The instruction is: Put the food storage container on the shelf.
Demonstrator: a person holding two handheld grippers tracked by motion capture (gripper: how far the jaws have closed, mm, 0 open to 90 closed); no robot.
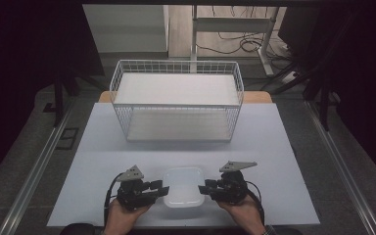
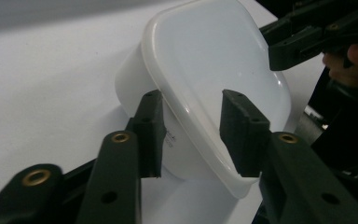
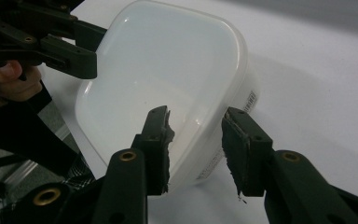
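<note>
White plastic container (image 1: 183, 186) sat open-topped on the pale table (image 1: 284, 147), near the person's edge, directly between the two grippers.

Left gripper (image 1: 162, 189) was at the container's left side, held in the left hand (image 1: 122, 218). In the left gripper view, its jaws straddled the container's rim (image 2: 200, 135): one pad lay outside against the wall, the other inside over the pale interior. Both pads appeared to press on the wall, so I read it as clamped on the container.

Right gripper (image 1: 201, 189) was at the container's right side, held in the right hand (image 1: 245, 213). In the right gripper view, one pad stood inside the container and the other outside near a printed label (image 3: 251, 100). The inside pad met the wall; a thin gap seemed to remain at the outside pad. Whether this grip was firm or merely straddling could not be settled.

The container's base was not clearly visible; whether it rested flat or tipped could not be told.

Beyond both grippers, well apart from the container, stood a white wire basket (image 1: 176, 66) at the far part of the table.
</note>
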